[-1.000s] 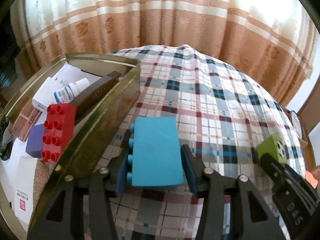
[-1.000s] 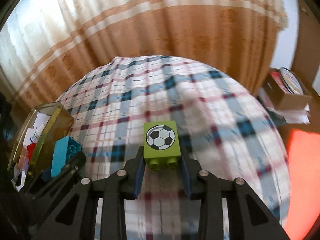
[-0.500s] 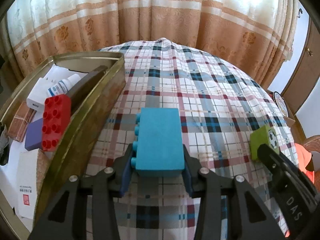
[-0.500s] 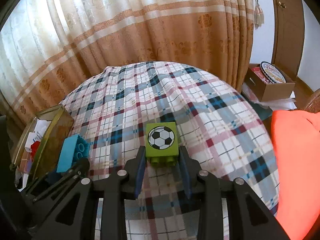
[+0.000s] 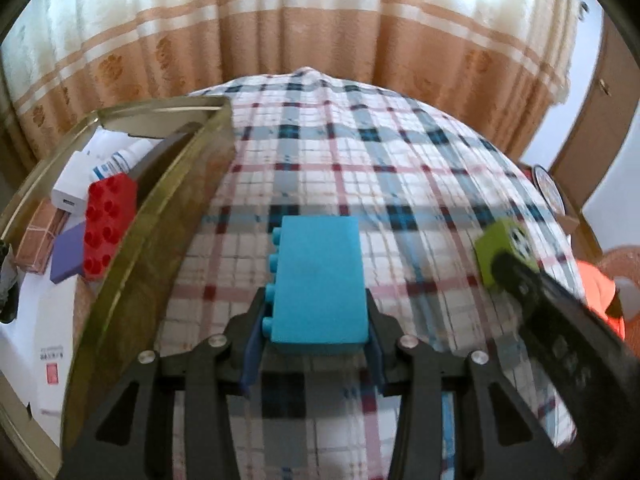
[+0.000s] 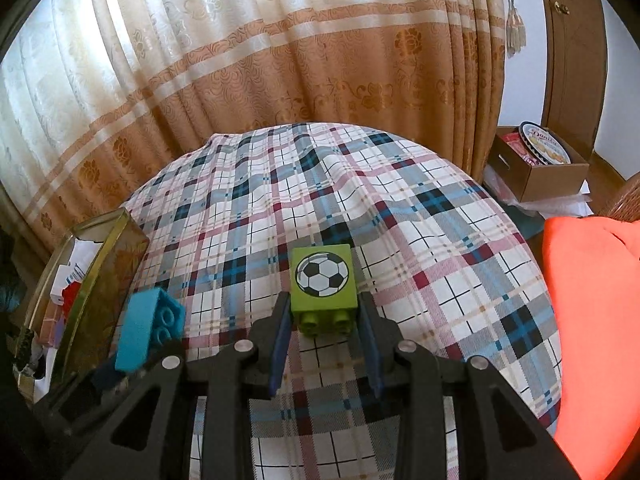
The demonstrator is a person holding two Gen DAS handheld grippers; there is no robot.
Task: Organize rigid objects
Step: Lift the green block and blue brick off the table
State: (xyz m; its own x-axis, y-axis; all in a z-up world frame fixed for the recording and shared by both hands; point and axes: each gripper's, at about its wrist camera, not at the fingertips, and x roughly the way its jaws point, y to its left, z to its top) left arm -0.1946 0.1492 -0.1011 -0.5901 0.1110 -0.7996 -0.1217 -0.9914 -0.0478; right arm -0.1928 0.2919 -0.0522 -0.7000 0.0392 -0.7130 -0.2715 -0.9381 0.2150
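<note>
My left gripper (image 5: 316, 320) is shut on a blue toy brick (image 5: 320, 280) and holds it above the plaid cloth, just right of the gold tin box (image 5: 160, 216). The blue brick also shows in the right wrist view (image 6: 144, 328). My right gripper (image 6: 324, 320) is shut on a green brick with a football print (image 6: 323, 284), held above the cloth. The green brick also shows at the right of the left wrist view (image 5: 500, 248). A red brick (image 5: 108, 228) lies inside the tin.
The tin also holds a purple block (image 5: 68, 252), a white charger (image 5: 72, 192), a small bottle (image 5: 116, 164) and papers. Curtains (image 6: 280, 60) hang behind the plaid-covered table (image 6: 440, 240). An orange cushion (image 6: 592, 320) and a cardboard box (image 6: 540, 168) are at the right.
Both grippers have risen with their bricks. The left gripper closed on the blue brick, and the tin now sits farther from it. The right gripper's view has steadied.
</note>
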